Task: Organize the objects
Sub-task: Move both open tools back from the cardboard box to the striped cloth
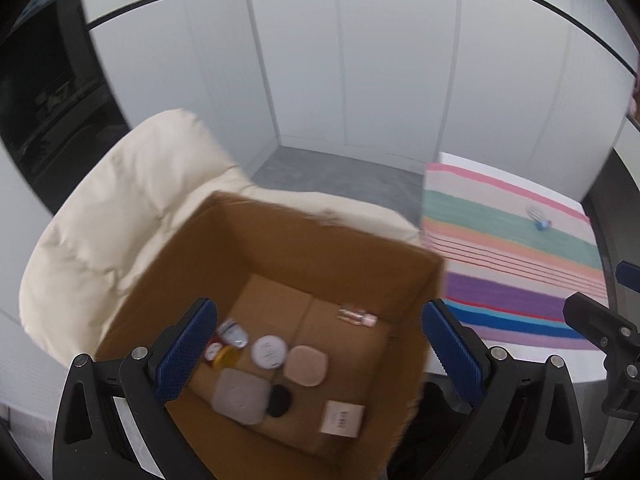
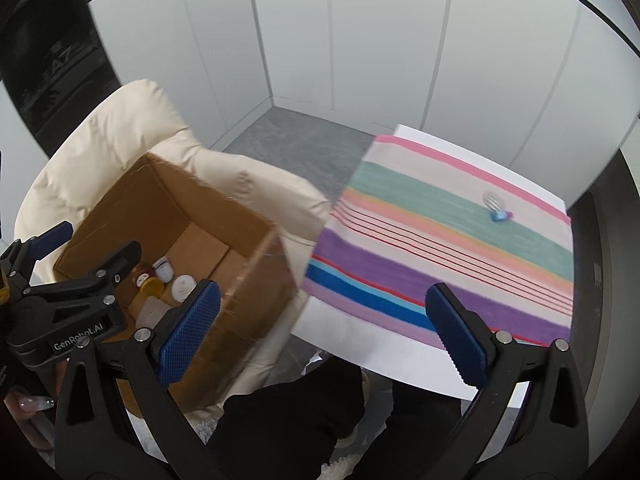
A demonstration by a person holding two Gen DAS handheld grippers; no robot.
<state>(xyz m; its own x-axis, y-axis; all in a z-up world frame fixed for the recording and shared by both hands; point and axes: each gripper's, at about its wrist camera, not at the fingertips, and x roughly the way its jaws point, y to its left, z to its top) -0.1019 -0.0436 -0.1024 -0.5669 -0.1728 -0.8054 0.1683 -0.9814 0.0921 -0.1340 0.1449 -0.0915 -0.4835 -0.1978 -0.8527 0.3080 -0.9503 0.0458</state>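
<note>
An open cardboard box (image 1: 280,240) (image 2: 176,196) sits on a cream padded chair (image 1: 108,216) (image 2: 120,128). In it lie several small items: a white round tin (image 1: 269,351), a beige compact (image 1: 307,365), a grey square pad (image 1: 240,395), a black disc (image 1: 279,400), a small carton (image 1: 342,420), a little bottle (image 1: 357,316) and a yellow-lidded jar (image 1: 225,355). My left gripper (image 1: 318,354) hangs open above the box with nothing between its pads. My right gripper (image 2: 322,338) is open and empty between the box and the striped cloth (image 2: 440,240) (image 1: 512,256). A small blue and pink object (image 2: 498,214) (image 1: 541,224) lies on the cloth.
The striped cloth covers a white table (image 2: 400,372) at the right. Grey floor (image 2: 304,140) and pale wall panels (image 2: 360,40) lie behind. A person's dark-clothed legs (image 2: 288,432) stand below the table edge, and a hand (image 2: 28,402) holds the left gripper.
</note>
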